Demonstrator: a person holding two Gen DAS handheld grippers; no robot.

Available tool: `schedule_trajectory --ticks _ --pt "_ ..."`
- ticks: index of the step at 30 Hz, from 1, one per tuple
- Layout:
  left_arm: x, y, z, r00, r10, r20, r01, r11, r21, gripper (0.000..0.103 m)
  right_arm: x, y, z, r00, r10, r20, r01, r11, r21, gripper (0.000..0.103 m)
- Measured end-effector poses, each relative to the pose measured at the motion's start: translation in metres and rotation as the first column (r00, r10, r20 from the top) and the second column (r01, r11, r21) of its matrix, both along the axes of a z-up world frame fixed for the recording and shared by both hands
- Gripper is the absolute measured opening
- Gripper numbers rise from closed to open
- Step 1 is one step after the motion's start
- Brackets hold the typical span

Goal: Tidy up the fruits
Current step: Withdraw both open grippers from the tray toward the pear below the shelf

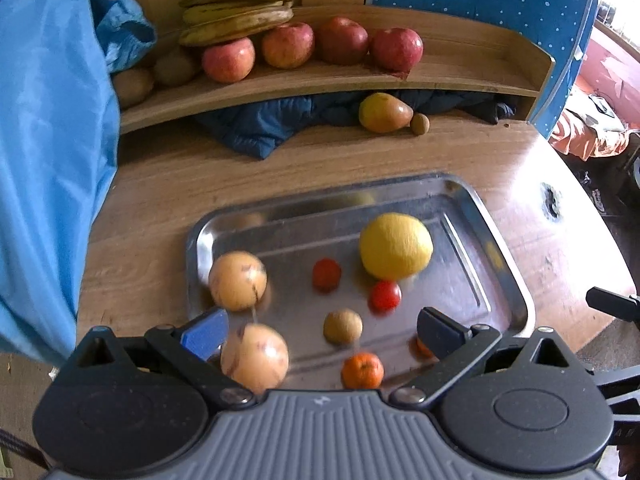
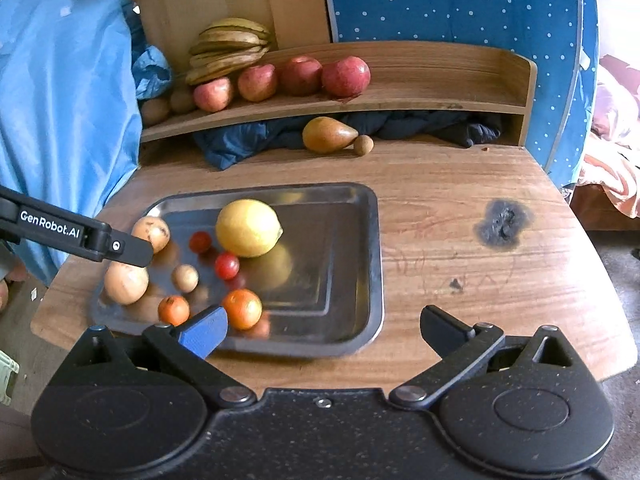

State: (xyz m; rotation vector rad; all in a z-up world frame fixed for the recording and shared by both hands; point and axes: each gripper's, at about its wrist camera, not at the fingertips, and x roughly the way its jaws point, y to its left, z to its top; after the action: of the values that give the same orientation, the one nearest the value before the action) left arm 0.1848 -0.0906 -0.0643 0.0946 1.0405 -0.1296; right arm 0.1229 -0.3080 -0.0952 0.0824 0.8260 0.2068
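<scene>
A steel tray (image 1: 500, 256) (image 2: 360, 280) on the wooden table holds a large lemon (image 1: 396, 246) (image 2: 248, 228), two tan round fruits (image 1: 238, 280) (image 2: 126, 282), two small red tomatoes (image 1: 326, 274) (image 2: 227, 265), a small brown fruit (image 1: 343, 326) (image 2: 185, 278) and two mandarins (image 1: 362, 370) (image 2: 242, 308). My left gripper (image 1: 322, 334) hangs open over the tray's near left part, nothing between its fingers; one of its fingers (image 2: 120, 246) shows above the tan fruits. My right gripper (image 2: 324, 332) stands wide open over the tray's near right edge, holding nothing.
A curved wooden shelf (image 2: 440, 92) at the back carries bananas (image 2: 228, 50), several red apples (image 2: 344, 76) and brown fruits (image 2: 156, 110). Under it lie a pear-shaped fruit (image 2: 326, 134), a small brown fruit (image 2: 363, 145) and dark cloth. Blue fabric (image 2: 60, 100) hangs at the left. A burn mark (image 2: 502, 226) scars the table.
</scene>
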Motion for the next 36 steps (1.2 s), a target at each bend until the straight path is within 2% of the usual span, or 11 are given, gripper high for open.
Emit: schedule_trajectory --ticks 14,28,36 --pt "0.072 -0.009 -0.010 0.998 -0.060 0.013 0.060 0.998 -0.011 0.102 0.051 -0.006 -0.011 0.998 -0.053 -0.041 0.054 0.998 0.020 0.102" --pt "0.140 -0.019 -0.018 0.995 -0.101 0.014 0.101 0.992 -0.078 0.102 0.097 -0.006 -0.006 0.991 -0.128 -0.048 0.126 0.991 -0.043 0.102" --pt "0.159 -0.025 -0.021 0.996 -0.093 0.009 0.093 0.990 -0.102 0.102 0.116 -0.005 -0.006 0.990 -0.136 -0.049 0.133 0.989 -0.066 0.102"
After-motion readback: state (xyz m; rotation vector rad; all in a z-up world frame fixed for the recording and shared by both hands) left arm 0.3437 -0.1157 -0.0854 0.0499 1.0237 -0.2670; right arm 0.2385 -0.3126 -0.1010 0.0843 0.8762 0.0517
